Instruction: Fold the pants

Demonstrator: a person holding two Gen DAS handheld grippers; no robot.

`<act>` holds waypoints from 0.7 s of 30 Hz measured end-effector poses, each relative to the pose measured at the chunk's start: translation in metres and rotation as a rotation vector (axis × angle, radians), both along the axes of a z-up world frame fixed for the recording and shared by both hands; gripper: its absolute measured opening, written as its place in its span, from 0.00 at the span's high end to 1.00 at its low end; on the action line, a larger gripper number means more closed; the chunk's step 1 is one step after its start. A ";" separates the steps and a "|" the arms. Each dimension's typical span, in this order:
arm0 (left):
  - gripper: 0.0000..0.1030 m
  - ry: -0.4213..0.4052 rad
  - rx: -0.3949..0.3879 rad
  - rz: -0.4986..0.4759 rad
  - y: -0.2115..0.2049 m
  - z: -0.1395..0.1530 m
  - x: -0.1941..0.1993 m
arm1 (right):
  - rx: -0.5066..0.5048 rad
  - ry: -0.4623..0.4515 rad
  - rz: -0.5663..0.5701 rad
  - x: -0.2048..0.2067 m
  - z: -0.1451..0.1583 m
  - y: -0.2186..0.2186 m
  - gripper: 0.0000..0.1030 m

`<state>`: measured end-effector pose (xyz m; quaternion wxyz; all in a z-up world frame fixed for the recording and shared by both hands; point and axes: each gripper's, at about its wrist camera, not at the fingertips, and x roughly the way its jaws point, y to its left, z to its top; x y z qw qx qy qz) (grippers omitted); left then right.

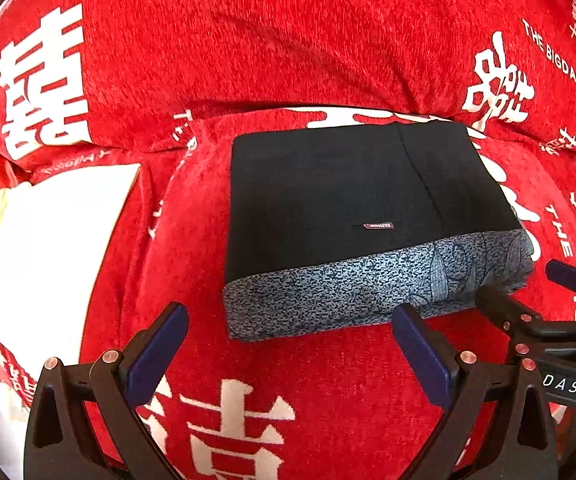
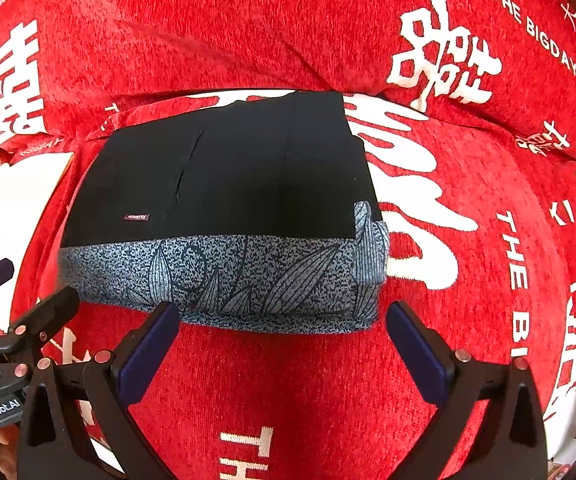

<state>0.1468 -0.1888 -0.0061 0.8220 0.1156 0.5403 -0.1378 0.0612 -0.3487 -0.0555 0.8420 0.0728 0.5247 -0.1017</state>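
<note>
The pants [image 1: 351,200] lie folded into a compact black rectangle with a grey speckled leaf-print band along the near edge, on a red cover. In the right wrist view the same folded pants [image 2: 228,184] fill the middle. My left gripper [image 1: 291,320] is open just short of the band's near edge, nothing between its blue pads. My right gripper [image 2: 282,316] is open too, its fingertips [image 2: 164,320] at the band's near edge, empty. The right gripper [image 1: 527,292] also shows at the right edge of the left wrist view, beside the pants' near right corner.
A red cover [image 1: 288,380] with white lettering spreads under everything. A red cushion [image 1: 248,40] with the same print rises behind the pants. A white cloth [image 1: 48,240] lies to the left. The left gripper [image 2: 16,296] shows at the left of the right wrist view.
</note>
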 end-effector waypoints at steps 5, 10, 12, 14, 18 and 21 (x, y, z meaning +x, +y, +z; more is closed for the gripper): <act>0.02 -0.009 -0.004 -0.020 0.000 0.001 -0.004 | 0.007 0.003 0.001 -0.002 -0.002 0.001 0.00; 0.02 -0.007 -0.008 -0.029 0.000 0.001 -0.006 | 0.004 0.006 -0.001 -0.003 -0.003 0.002 0.00; 0.02 -0.006 -0.008 -0.030 0.001 0.001 -0.005 | 0.002 0.006 -0.002 -0.003 -0.003 0.002 0.00; 0.02 -0.001 -0.014 -0.029 0.001 0.001 -0.005 | -0.005 0.006 -0.001 -0.003 -0.002 0.002 0.00; 0.02 0.003 -0.012 -0.029 0.001 0.000 -0.005 | -0.009 0.005 0.000 -0.003 -0.001 0.003 0.00; 0.02 0.004 -0.011 -0.031 0.001 0.000 -0.004 | -0.009 0.006 0.001 -0.002 0.000 0.002 0.00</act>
